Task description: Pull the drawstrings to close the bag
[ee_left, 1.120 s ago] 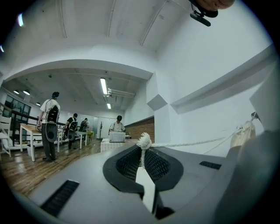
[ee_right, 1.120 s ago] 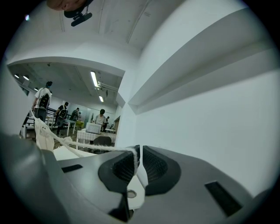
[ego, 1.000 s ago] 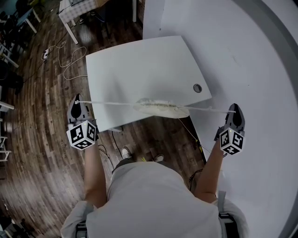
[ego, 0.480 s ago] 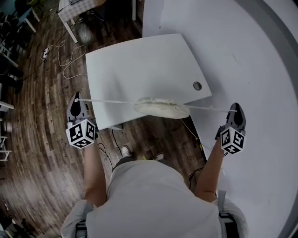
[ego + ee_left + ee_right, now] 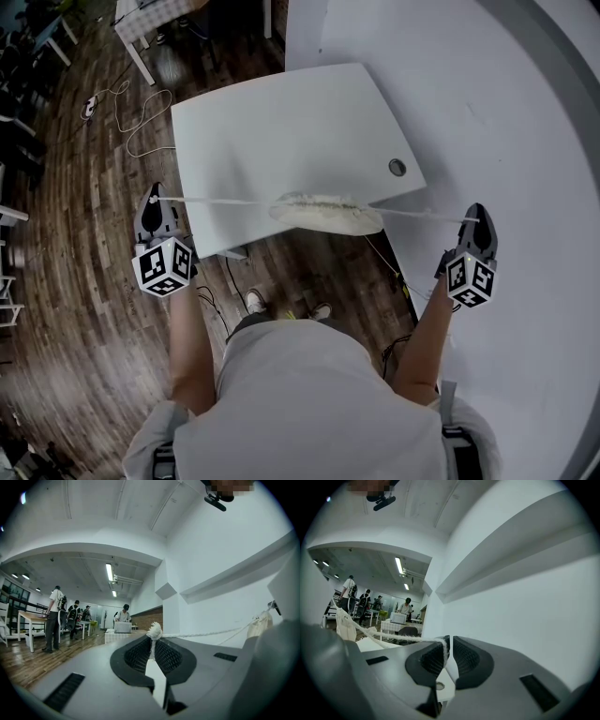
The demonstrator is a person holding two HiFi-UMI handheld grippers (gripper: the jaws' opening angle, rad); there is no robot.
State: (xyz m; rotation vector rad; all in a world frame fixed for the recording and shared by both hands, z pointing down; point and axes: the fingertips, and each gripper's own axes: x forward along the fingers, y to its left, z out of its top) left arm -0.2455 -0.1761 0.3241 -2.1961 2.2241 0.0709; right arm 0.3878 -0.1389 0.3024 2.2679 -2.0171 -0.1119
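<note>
The left hand-held gripper (image 5: 155,199) has its jaws pressed together on the left drawstring (image 5: 220,202), with the cord's frayed, knotted end (image 5: 153,631) poking up just above the ribbed pads. The right hand-held gripper (image 5: 478,216) is likewise clamped shut, pinching the right drawstring (image 5: 422,215) between its pads right at the end of the cord. Both cords run in nearly straight, taut lines from the grippers inward to the bag (image 5: 326,213). The bag is a pale cloth pouch whose mouth is gathered into a narrow, puckered strip. It sits between the two grippers, over the near edge of the white table (image 5: 281,122); whether it rests on that edge or hangs from the cords is not clear from above. In both gripper views the bag appears as a small cream bundle at the far end of the cord. The grippers are held well apart, the left one over the dark wooden floor (image 5: 84,309) beside the table, the right one over a white surface (image 5: 506,112) on the other side. Each carries its marker cube near the person's forearm.
</note>
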